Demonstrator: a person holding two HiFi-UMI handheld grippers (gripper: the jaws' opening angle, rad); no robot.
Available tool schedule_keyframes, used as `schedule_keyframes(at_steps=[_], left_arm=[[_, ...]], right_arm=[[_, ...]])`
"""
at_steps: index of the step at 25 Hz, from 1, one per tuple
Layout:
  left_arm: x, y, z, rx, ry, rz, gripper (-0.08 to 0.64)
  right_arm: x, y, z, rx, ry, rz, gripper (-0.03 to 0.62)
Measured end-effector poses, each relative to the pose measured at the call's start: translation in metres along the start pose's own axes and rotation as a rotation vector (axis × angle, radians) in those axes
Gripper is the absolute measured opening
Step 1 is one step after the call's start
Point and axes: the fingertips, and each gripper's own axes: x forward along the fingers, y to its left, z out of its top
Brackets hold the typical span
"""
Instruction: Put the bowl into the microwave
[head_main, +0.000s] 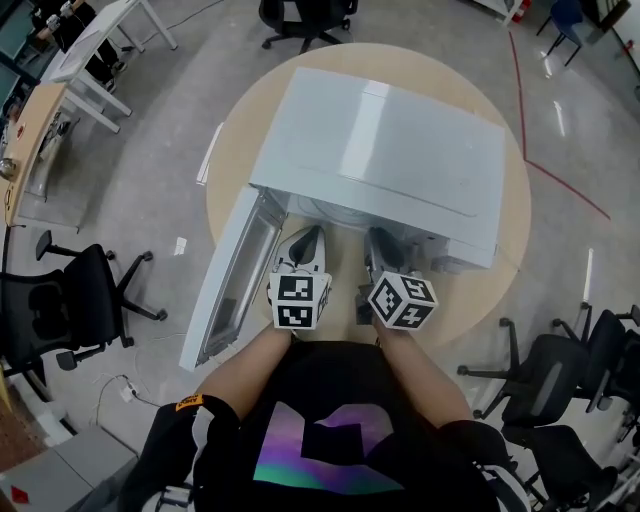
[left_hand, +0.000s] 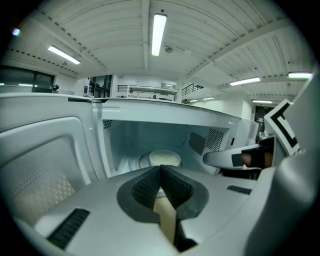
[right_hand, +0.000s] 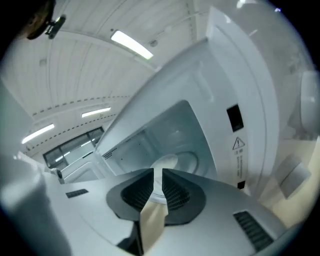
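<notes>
The bowl (left_hand: 165, 158) is in the microwave (head_main: 390, 150), pale and round, sitting upright in the middle of the cavity floor on the round turntable (right_hand: 189, 161). Nothing is touching it. From the right gripper view the bowl's rim peeks out just past the jaw tips, deep inside the cavity. The microwave door (head_main: 235, 280) hangs wide open, swung out to the person's left, its inner window facing the left gripper. Now to the tongs: the left gripper (left_hand: 160, 170) points straight at the opening with its jaws pressed together at the tips and nothing between them. The right gripper (right_hand: 157, 173) is tilted at the mouth of the cavity, its jaws all but together with only a thin slit showing, and it too has hold of nothing. In the head view both grippers sit side by side just in front of the opening, over the near edge of the round wooden table (head_main: 485, 300) that carries the microwave. Black office chairs (head_main: 80, 300) stand on the floor on either side.
</notes>
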Motion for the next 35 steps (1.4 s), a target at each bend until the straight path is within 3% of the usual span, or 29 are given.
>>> schedule_keyframes(at_steps=[5, 10, 17, 24, 30, 35], left_arm=[[-0.025, -0.036, 0.008, -0.025, -0.047, -0.032, 0.046], [-0.053, -0.082, 0.022, 0.007, -0.092, -0.048, 0.046], [-0.092, -0.144, 0.035, 0.059, -0.152, -0.020, 0.046], [-0.118, -0.190, 0.025, 0.069, -0.163, 0.043, 0.046], [-0.129, -0.212, 0.014, 0.083, -0.138, 0.070, 0.046], [-0.141, -0.220, 0.025, 0.108, -0.171, 0.072, 0.046]], right_arm=[[-0.049, 0.014, 0.011, -0.197, 0.001, 0.042, 0.018], [-0.099, 0.017, 0.022, -0.295, -0.001, 0.096, 0.017], [-0.155, 0.014, 0.045, -0.356, -0.018, 0.179, 0.017], [-0.194, 0.003, 0.041, -0.367, 0.006, 0.273, 0.017], [-0.210, -0.008, 0.030, -0.341, 0.043, 0.306, 0.017], [-0.219, -0.005, 0.036, -0.354, 0.021, 0.316, 0.017]])
